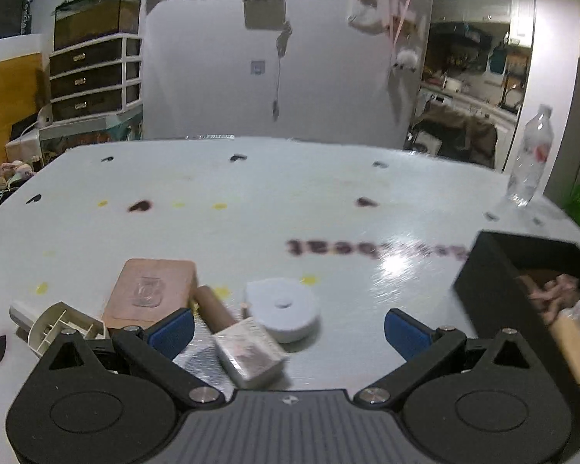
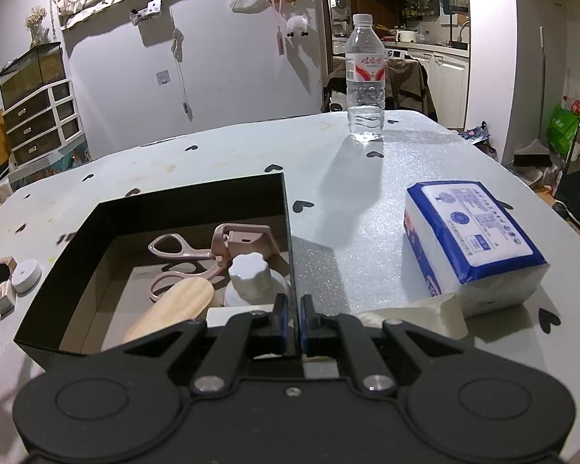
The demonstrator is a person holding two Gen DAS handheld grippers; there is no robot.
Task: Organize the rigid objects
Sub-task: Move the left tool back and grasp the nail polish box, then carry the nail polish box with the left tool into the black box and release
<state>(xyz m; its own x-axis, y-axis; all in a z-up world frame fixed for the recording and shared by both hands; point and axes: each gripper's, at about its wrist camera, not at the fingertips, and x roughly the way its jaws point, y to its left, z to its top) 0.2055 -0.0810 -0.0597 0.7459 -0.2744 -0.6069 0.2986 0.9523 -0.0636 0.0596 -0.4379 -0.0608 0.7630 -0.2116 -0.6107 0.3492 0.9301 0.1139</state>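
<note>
Currently the left gripper [image 1: 288, 326] hangs over a loose cluster on the table [image 1: 251, 201], jaws spread wide with nothing between the pads. Just ahead of it lie a small pale block [image 1: 249, 355], a white round disc [image 1: 284, 309], a brown cylinder [image 1: 214, 307], a pinkish flat box [image 1: 150, 294] and a cream plastic piece [image 1: 60, 326], packed close, some touching.

Risk: the items crowd each other, so closing on the block could clip the cylinder or nudge the disc, giving a skewed pinch or two things at once. The left view is blurred, so exact contact is hard to tell.

The right gripper [image 2: 294, 323] has its jaws closed on the near right wall of the black box [image 2: 197, 197], steadying it. If that pinch slips, the box may shift. Inside sit pink scissors [image 2: 185, 255], a wooden handle [image 2: 174, 307] and a white knob-capped jar [image 2: 249, 276].

Pose: both grippers tilt downward toward the table; a tissue pack [image 2: 471, 239] and water bottle [image 2: 365, 77] stand clear.
</note>
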